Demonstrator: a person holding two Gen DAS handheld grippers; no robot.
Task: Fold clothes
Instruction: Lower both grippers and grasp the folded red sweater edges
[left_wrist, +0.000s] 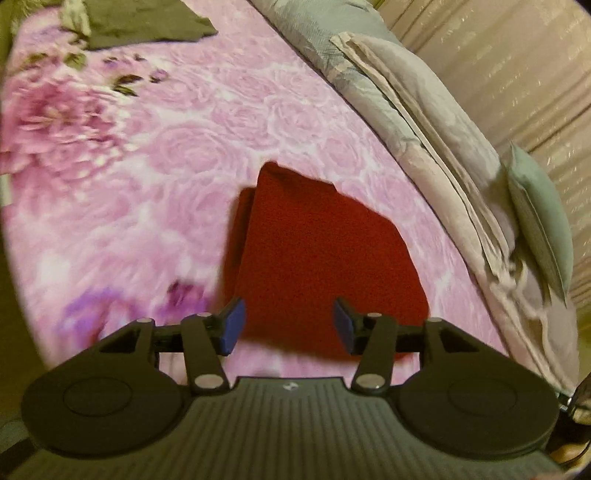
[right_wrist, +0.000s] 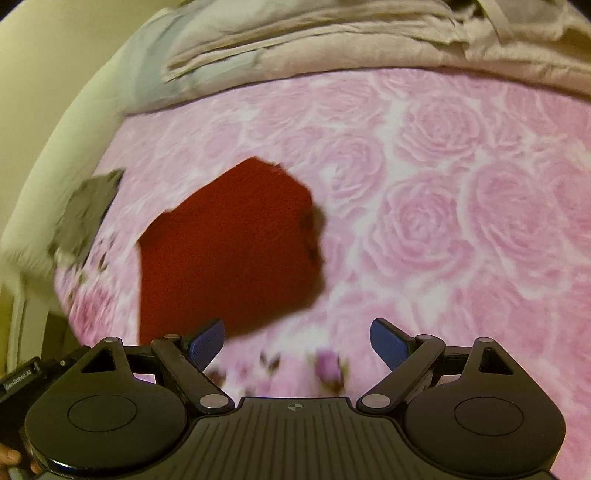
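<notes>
Folded red garment on a pink rose-print bedspread, both grippers above it.

The red garment (left_wrist: 317, 258) lies folded into a compact block on the bedspread (left_wrist: 155, 155), touched by neither tool. The left gripper (left_wrist: 290, 326) hangs over its near edge with jaws apart and empty; the right gripper (right_wrist: 297, 345) is likewise spread wide, holding nothing. Folded grey bedding (left_wrist: 424, 110) is stacked along the far side, and an olive cloth (left_wrist: 147, 22) lies well apart.
</notes>
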